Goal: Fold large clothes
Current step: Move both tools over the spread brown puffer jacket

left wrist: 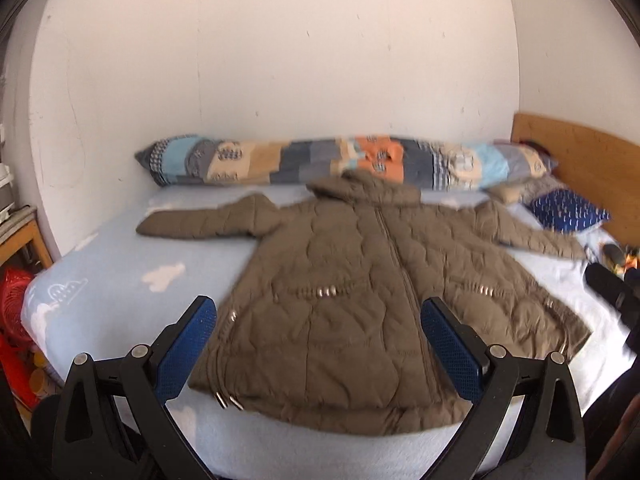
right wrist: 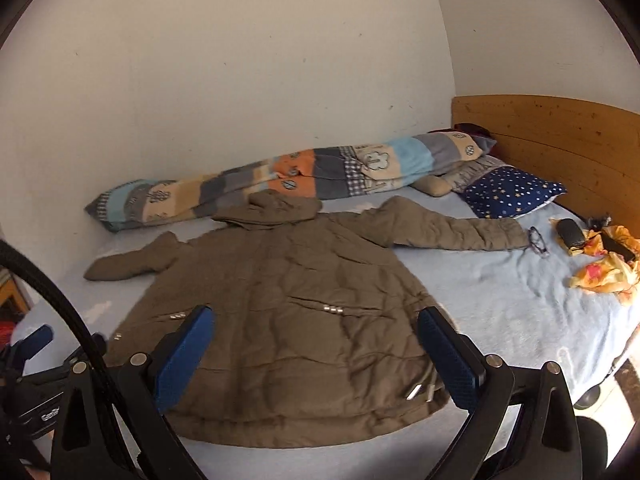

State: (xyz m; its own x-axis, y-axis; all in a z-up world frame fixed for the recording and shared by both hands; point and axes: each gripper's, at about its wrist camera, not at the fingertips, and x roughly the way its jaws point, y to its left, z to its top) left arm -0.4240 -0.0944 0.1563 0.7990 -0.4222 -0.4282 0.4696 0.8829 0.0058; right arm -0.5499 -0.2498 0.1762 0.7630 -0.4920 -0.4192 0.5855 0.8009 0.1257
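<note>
On the bed (left wrist: 120,264), spread flat and zipped: jacket (left wrist: 340,288), front up, hood (left wrist: 360,190) toward the wall and the rolled quilt (left wrist: 320,160), hem toward both claws. Long axis hood to hem, straight away from the cameras; sleeves thrown out sideways across it. Left sleeve (left wrist: 200,222) short and bunched at the shoulder, right sleeve (right wrist: 452,230) stretched full length toward the headboard (right wrist: 560,152), cuff just beside a pair of glasses (right wrist: 538,240).

Left claw (left wrist: 318,346) released, fingers wide apart, hovering over the hem, grasping nothing. Right claw (right wrist: 316,354) likewise released and empty, above the hem's right half; part of the other tool seen at the left edge of the right view.

Nothing folded yet, judging by the full spread. Likely first move: a sleeve brought inward over the chest. Right claw nearer to the long sleeve, left claw nearer to the bunched one; either cuff well beyond the hem, so a reach forward and outward needed.

Probable trouble: puffy quilted fabric springing back out of a fold, and the glasses, the case (right wrist: 570,232) and the yellow cloth (right wrist: 604,268) near the right cuff catching on a lift.
</note>
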